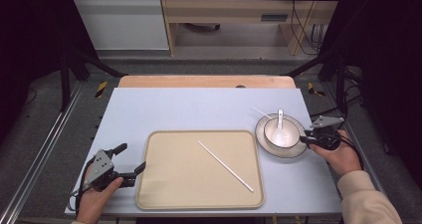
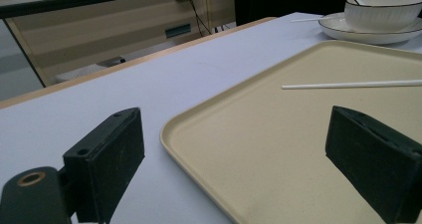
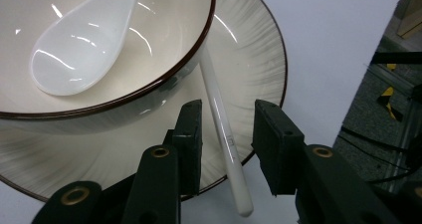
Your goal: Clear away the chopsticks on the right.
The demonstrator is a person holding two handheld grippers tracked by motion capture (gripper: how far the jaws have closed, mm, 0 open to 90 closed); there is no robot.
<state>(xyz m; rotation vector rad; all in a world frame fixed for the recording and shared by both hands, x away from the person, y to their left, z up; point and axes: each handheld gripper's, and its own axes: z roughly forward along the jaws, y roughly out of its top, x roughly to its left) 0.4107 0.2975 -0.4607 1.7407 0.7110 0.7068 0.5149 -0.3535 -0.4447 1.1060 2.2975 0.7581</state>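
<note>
Chopstick (image 3: 221,127), white, lies on the plate (image 3: 259,64) beside the bowl (image 3: 164,79), its near end overhanging the plate's rim toward the desk's right edge. Left to right across the desk (image 1: 199,107): the left gripper (image 1: 130,160) rests near the front left corner, jaws spread wide and empty, one jaw over bare desk and the other over the tray's left rim. The tray (image 1: 149,184), beige and rectangular, sits at the front centre and carries a second white chopstick (image 1: 225,166) lying diagonally on it. The plate with its dark-edged bowl stands at the right edge, just beside the tray's far right corner; a white spoon (image 1: 279,124) rests in the bowl. The right gripper (image 3: 226,147) straddles the first chopstick at the plate's rim, jaws partly closed with a gap on either side of it, pads not touching it.
</note>
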